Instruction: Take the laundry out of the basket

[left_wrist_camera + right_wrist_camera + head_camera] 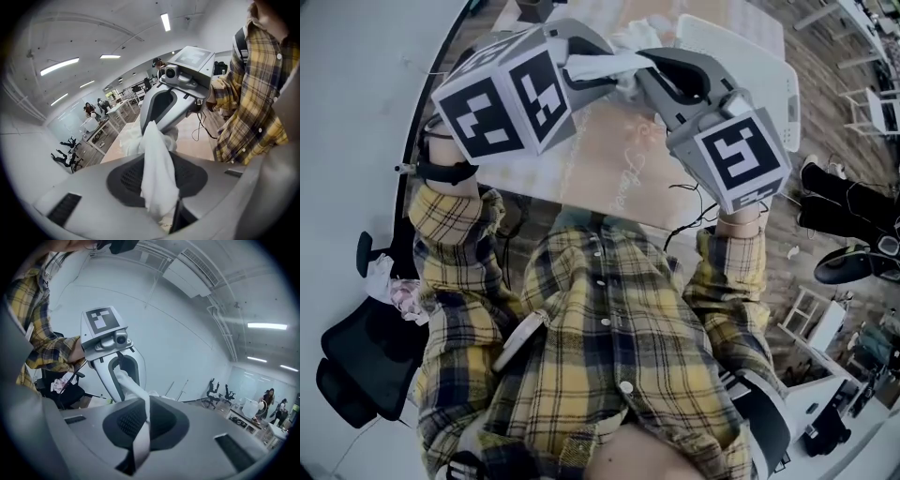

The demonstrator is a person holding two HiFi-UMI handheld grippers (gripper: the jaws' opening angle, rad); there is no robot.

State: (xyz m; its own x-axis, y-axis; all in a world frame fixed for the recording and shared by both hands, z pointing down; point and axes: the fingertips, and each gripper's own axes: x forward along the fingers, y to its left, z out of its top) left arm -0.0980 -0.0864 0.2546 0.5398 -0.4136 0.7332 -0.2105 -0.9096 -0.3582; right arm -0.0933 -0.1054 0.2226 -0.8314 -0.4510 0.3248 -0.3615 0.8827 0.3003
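Cloth (pixel 614 64), 1 white piece, pulled taut btwn 2 grippers. L gripper (pixel 577 62) is clamped on one end and R gripper (pixel 649 73) on the other, both pairs of jaws nipped tight on fabric. It's held in the air over the table (pixel 600 159), outside the 1 white basket (pixel 769 66) by the table's far right edge.
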